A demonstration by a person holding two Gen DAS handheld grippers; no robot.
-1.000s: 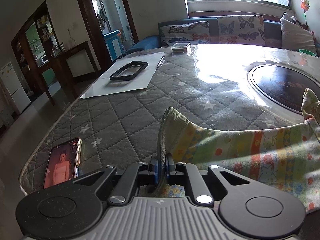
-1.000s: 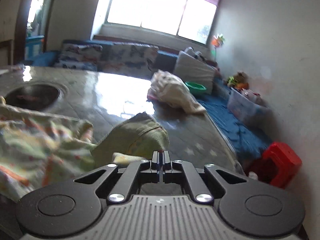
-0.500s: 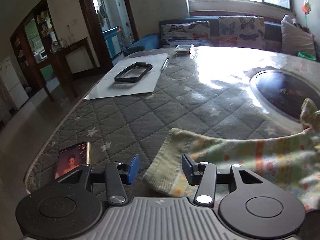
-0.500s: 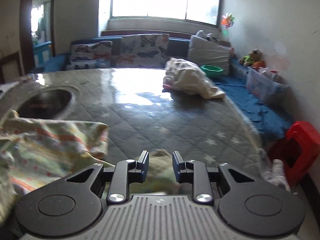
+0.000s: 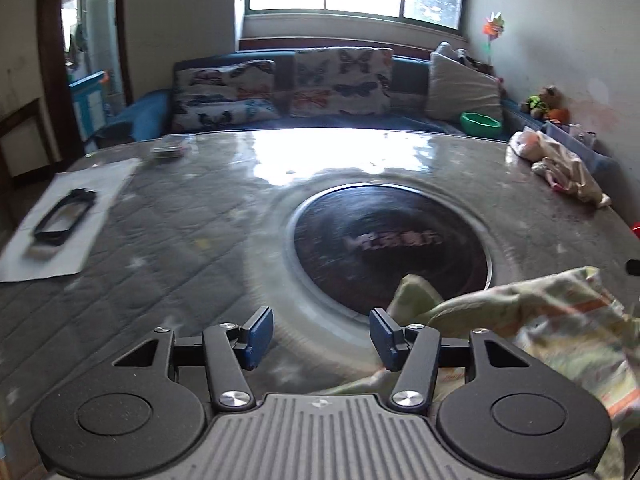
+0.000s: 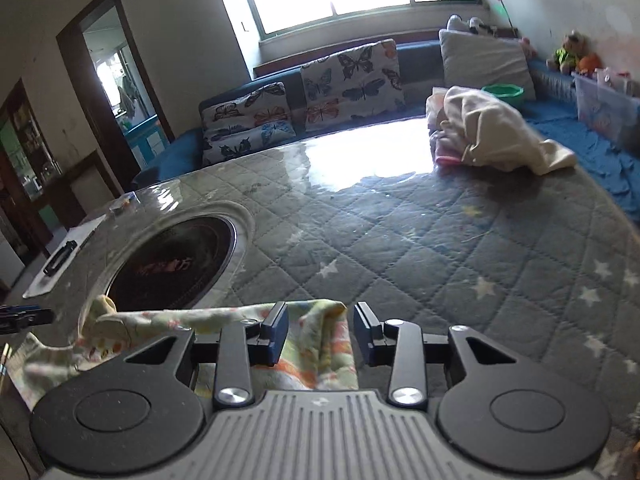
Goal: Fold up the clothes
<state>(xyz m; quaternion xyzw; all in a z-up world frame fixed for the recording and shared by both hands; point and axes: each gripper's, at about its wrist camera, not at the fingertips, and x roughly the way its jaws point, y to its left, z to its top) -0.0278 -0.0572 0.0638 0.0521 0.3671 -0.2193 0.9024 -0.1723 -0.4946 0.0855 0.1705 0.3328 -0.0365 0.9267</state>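
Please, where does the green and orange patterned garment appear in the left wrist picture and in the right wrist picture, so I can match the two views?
Left wrist: the patterned garment lies at lower right, beside the open left gripper.
Right wrist: it lies at lower left to centre, one folded corner between the fingers of the open right gripper.
Shared landmark: the dark round inset in the table, just beyond the garment in both views.

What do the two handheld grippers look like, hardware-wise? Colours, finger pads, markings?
The left gripper and right gripper look identical: matte black linkage arms with silver pivot bolts, two round black discs at the base corners, and a ribbed grey centre plate with a small emblem near its top edge. The finger pads are flat and blue. No cables, sleeves or hands are visible in either view.
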